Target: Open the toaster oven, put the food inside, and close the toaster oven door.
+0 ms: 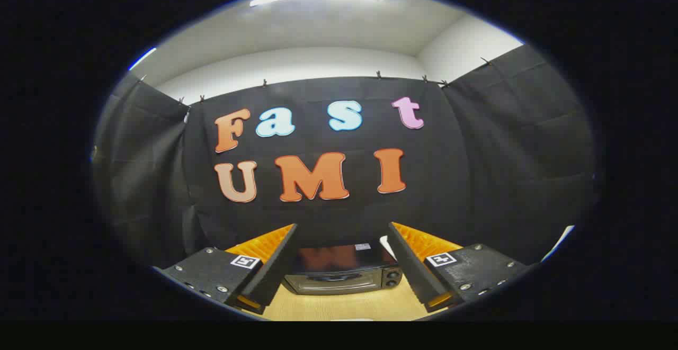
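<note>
While jaws gape empty, toaster oven (341,273) door closed, dark glass

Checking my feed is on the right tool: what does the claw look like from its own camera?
The claw has two wedge-shaped fingers, spread apart, framing the toaster oven on the wooden table. Each finger sits on a flat, dark, textured plate fixed with silver screws and carries a small square black-and-white marker. Ridged padding lines the fingers' outer sides. No cables are visible.

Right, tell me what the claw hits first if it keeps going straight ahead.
Most likely the toaster oven: it sits on the wooden table beyond the open claw, framed between its fingers, door shut. Depth is hard to judge.
</note>
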Demonstrator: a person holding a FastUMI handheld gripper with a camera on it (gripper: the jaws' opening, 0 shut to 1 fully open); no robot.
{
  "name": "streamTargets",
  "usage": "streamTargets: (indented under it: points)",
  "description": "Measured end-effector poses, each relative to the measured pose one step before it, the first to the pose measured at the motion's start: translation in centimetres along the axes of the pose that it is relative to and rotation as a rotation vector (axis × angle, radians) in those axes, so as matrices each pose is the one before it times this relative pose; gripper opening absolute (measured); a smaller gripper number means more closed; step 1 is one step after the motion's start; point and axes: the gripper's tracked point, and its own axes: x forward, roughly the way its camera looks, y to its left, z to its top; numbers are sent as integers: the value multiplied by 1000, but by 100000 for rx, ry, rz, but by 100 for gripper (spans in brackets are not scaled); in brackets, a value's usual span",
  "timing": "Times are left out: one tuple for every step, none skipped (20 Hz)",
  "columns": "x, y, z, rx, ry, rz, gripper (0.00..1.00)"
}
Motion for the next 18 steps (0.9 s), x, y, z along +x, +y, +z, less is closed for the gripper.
streamTargets:
  points:
    - [54, -265, -75, 730, 449, -627, 98]
    - [11, -390, 34, 60, -286, -651, 98]
    - [221, -344, -117, -576, 272, -1191, 98]
    - [-80, -406, -48, -1076, 124, -1200, 98]
    - [-107, -359, 131, -964, -66, -1079, 98]
    - [-190, -235, 137, -563, -162, -587, 98]
    - [-148, -88, 138, -504, -36, -173, 98]
    - [-110, -28, 29, -189, 20, 207, 97]
    - [-143, 161, 131, 58, -104, 309, 98]
    - [15, 18, 40, 275, 41, 153, 97]
    - [-152, -126, -81, 177, 164, 99, 97]
    - [-76, 41, -23, 63, 325, -14, 98]
    - [43, 202, -44, -327, 374, 133, 97]
    - [-49, -57, -75, -624, 274, -194, 97]
    - [-78, -118, -93, -900, 120, -225, 97]
    - [52, 79, 69, -941, 75, -194, 97]
    - [-59, -3, 26, -682, -72, -71, 97]
    - [84, 53, -5, -406, 133, -59, 97]
